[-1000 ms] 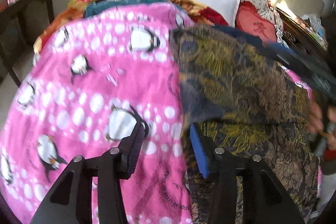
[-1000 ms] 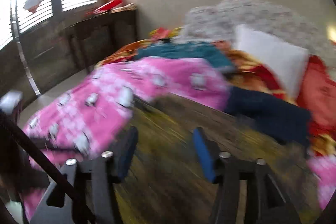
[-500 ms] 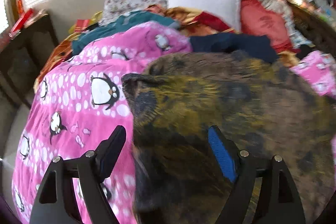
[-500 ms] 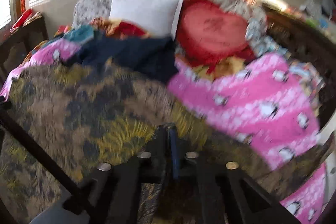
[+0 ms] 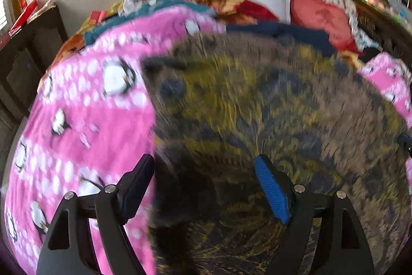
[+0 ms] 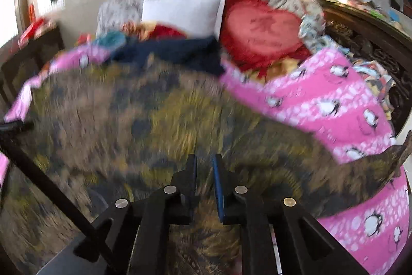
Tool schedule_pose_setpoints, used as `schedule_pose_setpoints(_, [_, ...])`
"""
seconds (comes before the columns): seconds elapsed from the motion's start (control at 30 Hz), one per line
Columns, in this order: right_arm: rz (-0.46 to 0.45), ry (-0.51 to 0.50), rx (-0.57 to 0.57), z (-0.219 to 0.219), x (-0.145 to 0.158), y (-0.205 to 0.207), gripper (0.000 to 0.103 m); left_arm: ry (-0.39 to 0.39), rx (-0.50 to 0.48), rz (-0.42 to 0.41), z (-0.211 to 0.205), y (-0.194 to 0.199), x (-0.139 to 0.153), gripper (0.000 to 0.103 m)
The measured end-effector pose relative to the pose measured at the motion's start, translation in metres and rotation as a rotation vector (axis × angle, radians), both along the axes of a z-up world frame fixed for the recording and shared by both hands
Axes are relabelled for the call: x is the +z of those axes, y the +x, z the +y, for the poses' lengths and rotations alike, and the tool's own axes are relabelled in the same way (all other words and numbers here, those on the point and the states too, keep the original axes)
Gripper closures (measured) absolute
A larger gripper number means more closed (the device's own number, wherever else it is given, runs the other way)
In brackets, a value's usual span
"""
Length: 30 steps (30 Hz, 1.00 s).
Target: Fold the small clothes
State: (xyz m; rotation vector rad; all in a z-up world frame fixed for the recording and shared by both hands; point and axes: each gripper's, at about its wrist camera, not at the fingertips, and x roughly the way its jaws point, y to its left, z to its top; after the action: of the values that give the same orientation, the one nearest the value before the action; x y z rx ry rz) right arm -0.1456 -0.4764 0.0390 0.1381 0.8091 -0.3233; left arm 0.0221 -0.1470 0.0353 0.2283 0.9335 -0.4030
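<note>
Two claws, one garment: both are mine, left claw (image 5: 204, 187) and right claw (image 6: 204, 187).
Garment: brown-and-yellow patterned cloth garment (image 5: 270, 107), spread wide on the pink penguin-print fleece blanket (image 5: 85, 115), straight ahead of and under both claws.
Progress: early, by my read. Garment looks laid out roughly flat, no clean fold visible; blur hides creases, so can't rule out one layer already doubled.
Left to do: fold it in halves or thirds, square it up, set it aside. Probably most of the job.
Left claw state: spread wide, black finger over the garment's left edge where it meets the blanket, blue-padded finger over the garment itself. Nothing between the fingers. Whether the tips touch the cloth, can't tell.
Right claw state: nearly pressed together, only a thin slit between the pads. Garment lies directly under and in front of the tips; whether cloth is pinched in that slit, can't tell, too blurred.
Garment far corner: a flap to the right of my right claw sticks up off the blanket, so that side isn't lying flat.
Beyond the claws: dark navy cloth (image 6: 177, 53) just past the garment's far edge, then white rectangular pillow (image 6: 182, 10) and red heart-shaped cushion (image 6: 260, 28).
Risk: thin floppy fabric, likely to bunch if only one claw pulls.
</note>
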Motion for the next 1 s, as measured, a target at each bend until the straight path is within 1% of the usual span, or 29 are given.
schedule_pose_setpoints(0.03, [0.025, 0.009, -0.030, -0.004, -0.009, 0.002, 0.090, 0.015, 0.002, 0.015, -0.002, 0.000, -0.008, 0.023])
schedule_pose_setpoints(0.07, [0.032, 0.038, -0.050, -0.010, -0.015, 0.000, 0.090, 0.014, 0.007, 0.015, -0.002, 0.001, -0.010, 0.023])
schedule_pose_setpoints(0.13, [-0.018, 0.136, -0.068, -0.024, -0.008, -0.018, 0.086, 0.003, 0.019, 0.019, 0.001, -0.001, -0.005, 0.023])
schedule_pose_setpoints(0.17, [-0.076, 0.177, -0.091, -0.034, 0.002, -0.037, 0.075, -0.002, 0.021, 0.027, 0.002, -0.003, -0.001, 0.023])
schedule_pose_setpoints(0.2, [-0.113, 0.185, -0.111, -0.041, 0.009, -0.051, 0.051, -0.014, 0.019, 0.028, 0.004, -0.007, 0.005, 0.023])
schedule_pose_setpoints(0.23, [-0.152, 0.175, -0.162, -0.055, 0.017, -0.072, 0.041, -0.025, 0.016, 0.021, 0.005, -0.012, 0.011, 0.023])
schedule_pose_setpoints(0.27, [-0.175, 0.158, -0.214, -0.066, 0.022, -0.088, 0.026, -0.038, 0.007, 0.007, 0.005, -0.019, 0.018, 0.023])
schedule_pose_setpoints(0.3, [-0.196, 0.139, -0.286, -0.084, 0.026, -0.107, 0.025, -0.048, 0.000, -0.003, 0.005, -0.025, 0.022, 0.023])
schedule_pose_setpoints(0.37, [-0.206, 0.148, -0.427, -0.125, 0.026, -0.139, 0.025, -0.073, -0.019, -0.004, 0.005, -0.039, 0.028, 0.022])
schedule_pose_setpoints(0.47, [-0.207, 0.221, -0.662, -0.198, 0.013, -0.176, 0.024, -0.093, -0.034, 0.039, -0.001, -0.049, 0.026, 0.022])
schedule_pose_setpoints(0.5, [-0.204, 0.261, -0.713, -0.219, 0.007, -0.182, 0.023, -0.092, -0.037, 0.055, -0.003, -0.051, 0.024, 0.022])
schedule_pose_setpoints(0.57, [-0.229, 0.361, -0.775, -0.251, -0.007, -0.190, 0.023, -0.081, -0.039, 0.076, -0.008, -0.053, 0.020, 0.022])
schedule_pose_setpoints(0.63, [-0.264, 0.435, -0.790, -0.273, -0.019, -0.186, 0.023, -0.062, -0.036, 0.076, -0.012, -0.054, 0.018, 0.022])
schedule_pose_setpoints(0.67, [-0.267, 0.437, -0.783, -0.280, -0.023, -0.182, 0.023, -0.052, -0.033, 0.076, -0.013, -0.054, 0.017, 0.022])
schedule_pose_setpoints(0.7, [-0.261, 0.419, -0.778, -0.283, -0.026, -0.179, 0.039, -0.048, -0.030, 0.078, -0.014, -0.054, 0.016, 0.022])
schedule_pose_setpoints(0.73, [-0.256, 0.395, -0.781, -0.283, -0.027, -0.178, 0.062, -0.049, -0.026, 0.081, -0.014, -0.054, 0.016, 0.022])
schedule_pose_setpoints(0.77, [-0.260, 0.395, -0.779, -0.284, -0.028, -0.180, 0.098, -0.055, -0.025, 0.087, -0.012, -0.052, 0.016, 0.022])
schedule_pose_setpoints(0.83, [-0.342, 0.403, -0.765, -0.284, -0.021, -0.192, 0.098, -0.066, -0.028, 0.097, -0.010, -0.051, 0.015, 0.022])
schedule_pose_setpoints(0.87, [-0.367, 0.386, -0.752, -0.279, -0.012, -0.196, 0.098, -0.066, -0.029, 0.099, -0.009, -0.050, 0.014, 0.022])
schedule_pose_setpoints(0.93, [-0.416, 0.339, -0.689, -0.263, 0.018, -0.196, 0.098, -0.059, -0.028, 0.100, -0.006, -0.047, 0.016, 0.022])
schedule_pose_setpoints(1.0, [-0.463, 0.289, -0.585, -0.237, 0.060, -0.188, 0.098, -0.081, -0.025, 0.089, 0.000, -0.043, 0.024, 0.022])
